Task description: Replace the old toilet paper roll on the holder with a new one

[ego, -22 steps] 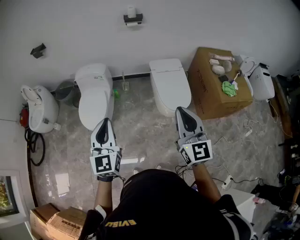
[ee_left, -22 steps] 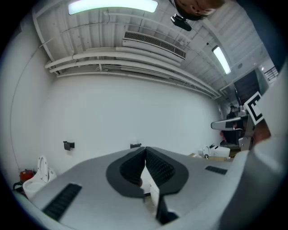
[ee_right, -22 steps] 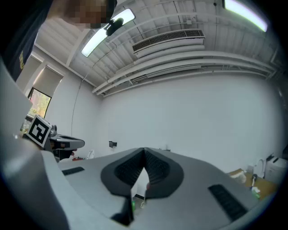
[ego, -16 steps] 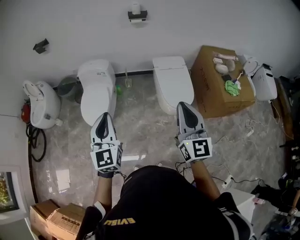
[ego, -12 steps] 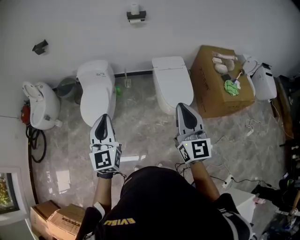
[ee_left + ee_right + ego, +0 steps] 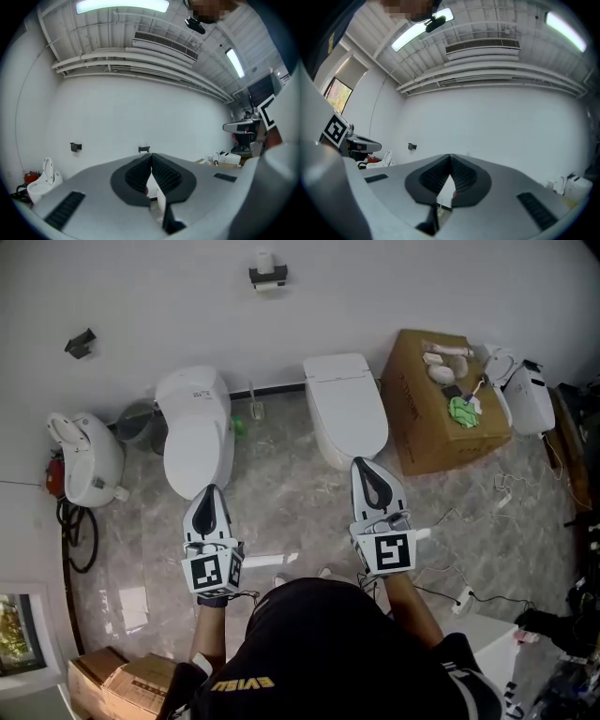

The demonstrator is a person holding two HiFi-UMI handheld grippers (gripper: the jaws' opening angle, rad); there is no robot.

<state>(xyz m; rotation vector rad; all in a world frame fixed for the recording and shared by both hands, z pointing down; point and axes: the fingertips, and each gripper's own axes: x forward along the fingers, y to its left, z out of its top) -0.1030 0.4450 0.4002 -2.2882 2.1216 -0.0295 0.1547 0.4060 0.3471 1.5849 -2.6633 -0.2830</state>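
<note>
Task not yet begun: left gripper [image 6: 210, 493] and right gripper [image 6: 365, 467] had jaws pressed together, nothing between. Holder [image 6: 267, 277] with old roll [image 6: 263, 261] sat well ahead of jaws, untouched. Whole swap left.

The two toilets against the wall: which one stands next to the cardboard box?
The squarer toilet, the right one in the head view; the rounder toilet stands further left, away from the cardboard box.

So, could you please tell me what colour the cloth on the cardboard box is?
The cloth is bright green; the head view shows it best.
</note>
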